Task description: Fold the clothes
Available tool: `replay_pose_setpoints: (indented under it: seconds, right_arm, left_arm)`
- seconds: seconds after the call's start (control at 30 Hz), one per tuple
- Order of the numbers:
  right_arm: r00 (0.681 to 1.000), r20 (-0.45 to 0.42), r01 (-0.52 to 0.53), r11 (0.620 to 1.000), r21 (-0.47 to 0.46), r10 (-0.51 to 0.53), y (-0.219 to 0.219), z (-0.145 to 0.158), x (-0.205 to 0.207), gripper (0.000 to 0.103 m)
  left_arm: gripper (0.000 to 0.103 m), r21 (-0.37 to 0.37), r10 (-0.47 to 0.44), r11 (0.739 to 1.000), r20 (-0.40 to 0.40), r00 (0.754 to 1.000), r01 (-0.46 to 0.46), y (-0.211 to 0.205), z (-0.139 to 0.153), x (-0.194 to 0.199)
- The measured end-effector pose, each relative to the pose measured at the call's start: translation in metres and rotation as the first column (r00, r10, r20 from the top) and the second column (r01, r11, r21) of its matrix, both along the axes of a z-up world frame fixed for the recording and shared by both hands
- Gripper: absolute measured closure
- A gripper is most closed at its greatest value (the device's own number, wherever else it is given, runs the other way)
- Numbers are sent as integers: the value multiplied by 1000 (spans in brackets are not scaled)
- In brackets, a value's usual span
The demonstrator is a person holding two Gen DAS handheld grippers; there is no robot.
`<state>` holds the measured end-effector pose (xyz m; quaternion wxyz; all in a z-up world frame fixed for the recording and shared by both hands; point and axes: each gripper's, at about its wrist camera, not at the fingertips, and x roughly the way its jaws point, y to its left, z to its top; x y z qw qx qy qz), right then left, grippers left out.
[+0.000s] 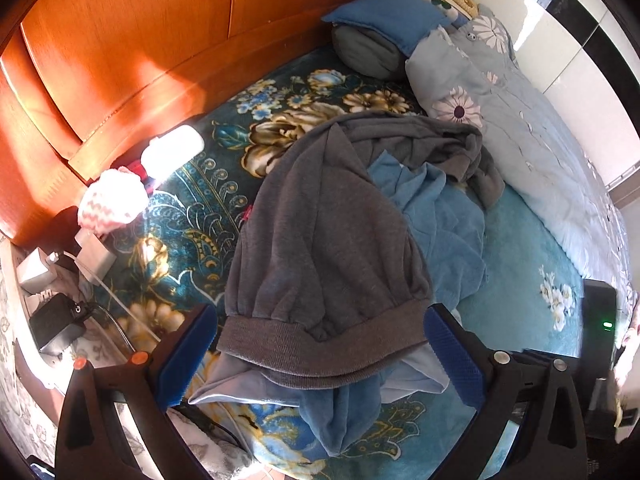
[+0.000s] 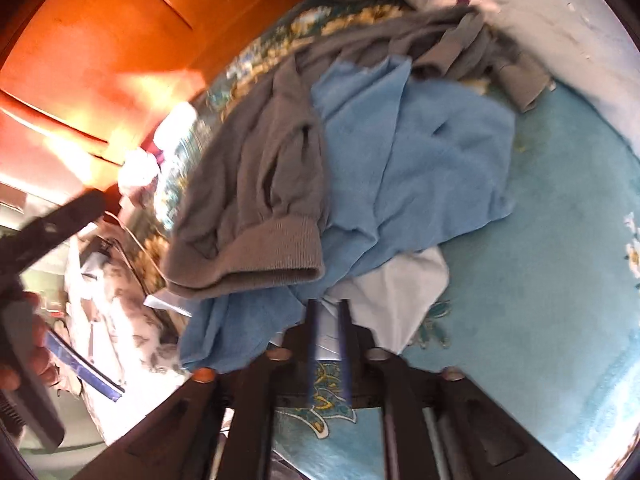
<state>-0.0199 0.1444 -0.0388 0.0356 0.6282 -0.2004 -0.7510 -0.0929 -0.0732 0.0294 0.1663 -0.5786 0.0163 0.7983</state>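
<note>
A grey sweatshirt (image 1: 324, 240) lies in a heap on the bed, its ribbed hem toward me, on top of a blue garment (image 1: 440, 216) with a pale lining. My left gripper (image 1: 320, 344) is open, its blue-padded fingers either side of the grey hem, just above it. In the right wrist view the grey sweatshirt (image 2: 256, 184) lies left of the blue garment (image 2: 420, 160). My right gripper (image 2: 330, 316) is nearly closed, pinching the blue garment's pale edge (image 2: 400, 280) at the near side.
A floral teal blanket (image 1: 520, 280) covers the bed. A wooden headboard (image 1: 120, 52) stands at left. Pillows (image 1: 380, 36) and a light quilt (image 1: 540, 152) lie at the back and right. Chargers and cables (image 1: 60, 280) sit at left by a pink knitted item (image 1: 112, 200).
</note>
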Motion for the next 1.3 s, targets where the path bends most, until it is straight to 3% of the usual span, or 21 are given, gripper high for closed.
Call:
replay_pose_setpoints:
  seconds: [0.3, 0.67, 0.73, 0.83, 1.03, 1.3]
  right_arm:
    - [999, 16, 46, 999, -20, -46, -1, -30, -20, 72]
    - [995, -34, 95, 995, -36, -97, -1, -16, -56, 73]
    - [994, -30, 103, 994, -37, -104, -2, -13, -62, 88]
    - [991, -47, 126, 990, -66, -129, -1, -3, -70, 95]
    - [950, -184, 219, 960, -176, -251, 25, 55, -64, 98]
    - [825, -417, 288, 919, -270, -381, 81, 171, -36, 99]
  left_arm:
    - [0, -3, -3, 1000, 43, 999, 3, -7, -16, -6]
    - [0, 9, 46, 999, 63, 997, -46, -20, -14, -21]
    - [0, 11, 50, 999, 58, 997, -50, -21, -11, -22]
    - [0, 13, 57, 998, 45, 997, -57, -23, -2, -25]
    - [0, 41, 87, 995, 11, 996, -88, -32, 21, -29]
    - [0, 75, 80, 994, -13, 997, -78, -21, 45, -21]
